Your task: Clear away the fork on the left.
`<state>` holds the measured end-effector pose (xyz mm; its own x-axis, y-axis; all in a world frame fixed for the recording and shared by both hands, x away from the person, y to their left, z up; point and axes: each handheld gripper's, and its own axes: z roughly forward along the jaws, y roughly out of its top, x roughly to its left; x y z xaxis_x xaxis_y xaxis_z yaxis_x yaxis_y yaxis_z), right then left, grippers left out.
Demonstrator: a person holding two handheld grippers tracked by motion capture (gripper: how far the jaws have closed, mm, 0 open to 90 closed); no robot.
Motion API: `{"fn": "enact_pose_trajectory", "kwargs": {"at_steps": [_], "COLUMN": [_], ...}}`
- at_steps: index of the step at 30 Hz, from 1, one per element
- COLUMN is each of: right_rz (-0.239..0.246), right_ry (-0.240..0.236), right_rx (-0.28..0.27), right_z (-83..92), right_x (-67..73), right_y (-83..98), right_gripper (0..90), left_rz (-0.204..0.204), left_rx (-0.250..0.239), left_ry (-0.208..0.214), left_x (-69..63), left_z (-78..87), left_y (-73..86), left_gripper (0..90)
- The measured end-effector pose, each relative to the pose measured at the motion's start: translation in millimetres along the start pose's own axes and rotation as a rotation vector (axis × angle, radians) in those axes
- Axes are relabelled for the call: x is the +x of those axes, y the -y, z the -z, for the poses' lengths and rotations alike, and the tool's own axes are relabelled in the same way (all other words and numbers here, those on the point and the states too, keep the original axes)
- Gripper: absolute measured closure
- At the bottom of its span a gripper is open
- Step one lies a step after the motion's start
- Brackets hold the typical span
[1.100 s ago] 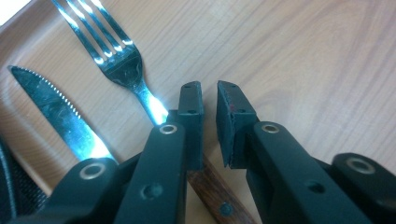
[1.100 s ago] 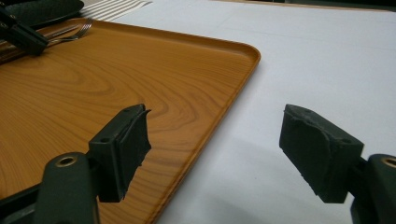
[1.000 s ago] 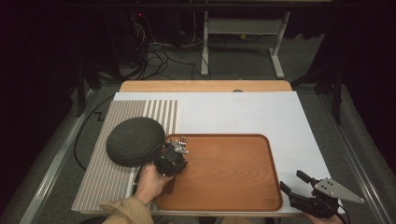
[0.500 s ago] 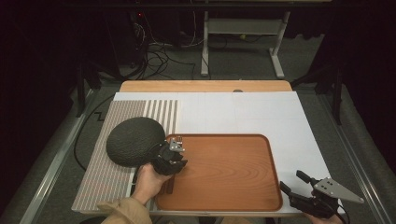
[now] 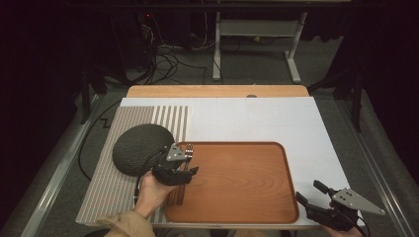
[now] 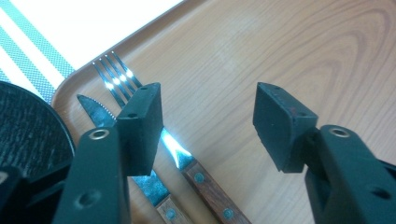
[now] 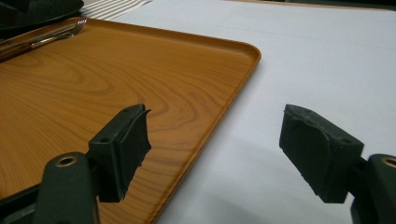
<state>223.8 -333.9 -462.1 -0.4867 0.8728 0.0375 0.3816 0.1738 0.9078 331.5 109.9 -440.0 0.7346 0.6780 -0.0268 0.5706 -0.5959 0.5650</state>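
Left gripper view: jaws newly apart above fork (image 6: 140, 88)

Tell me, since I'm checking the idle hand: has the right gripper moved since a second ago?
No. The right gripper sits in the same place off the wooden tray's near right corner, jaws open.

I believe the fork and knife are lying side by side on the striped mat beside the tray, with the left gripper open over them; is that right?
Not quite. The fork and knife lie side by side on the tray, at its edge near the dark plate, not on the striped mat. The left gripper view shows this. The left gripper is indeed open over them; its jaws have just been opening.
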Motion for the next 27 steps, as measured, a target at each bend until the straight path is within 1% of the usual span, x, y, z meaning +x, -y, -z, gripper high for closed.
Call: {"fn": "enact_pose_trajectory", "kwargs": {"at_steps": [4,7,8,10,11,12,15,16,20,23,25,27], "right_rz": [0.000,0.000,0.000,0.000,0.000,0.000,0.000,0.000,0.001,0.001,0.000,0.002], "right_ry": [0.000,0.000,0.000,0.001,0.001,0.001,0.001,0.001,0.000,0.000,0.000,0.000], "right_rx": [0.000,0.000,0.000,0.000,0.000,0.001,0.000,0.000,0.001,0.001,0.001,0.003], "right_z": [0.0,0.0,0.0,0.0,-0.1,-0.1,0.0,0.0,-0.1,-0.1,-0.2,-0.3], "right_x": [-0.1,0.0,0.0,-0.1,0.0,0.0,0.1,0.0,0.1,0.0,0.1,0.2], "right_y": [0.0,0.0,0.0,0.0,0.0,0.0,0.0,0.0,0.0,0.0,0.0,0.0], "right_gripper": [24.7,24.7,24.7,24.7,24.7,24.7,24.7,24.7,24.7,24.7,24.7,24.7], "left_rz": [0.016,0.027,0.032,0.031,0.033,0.034,0.038,0.034,0.025,0.024,0.028,0.041], "left_rx": [-0.062,-0.098,-0.110,-0.131,-0.143,-0.150,-0.174,-0.183,-0.222,-0.252,-0.266,-0.288], "left_ry": [0.013,0.012,0.009,-0.009,-0.019,-0.022,-0.026,-0.027,-0.010,-0.007,-0.001,0.003], "left_x": [1.5,2.7,2.7,2.1,1.6,1.3,0.4,0.5,1.7,2.2,2.8,4.5], "left_z": [7.6,13.5,15.2,18.3,19.5,20.6,24.5,25.7,30.4,35.0,37.7,40.6], "left_y": [1.8,3.3,3.9,5.3,6.0,6.4,8.3,9.0,12.9,16.5,18.5,21.0], "left_gripper": [39.6,39.5,39.5,39.5,37.8,36.5,36.4,36.4,35.4,34.8,34.7,33.2]}}
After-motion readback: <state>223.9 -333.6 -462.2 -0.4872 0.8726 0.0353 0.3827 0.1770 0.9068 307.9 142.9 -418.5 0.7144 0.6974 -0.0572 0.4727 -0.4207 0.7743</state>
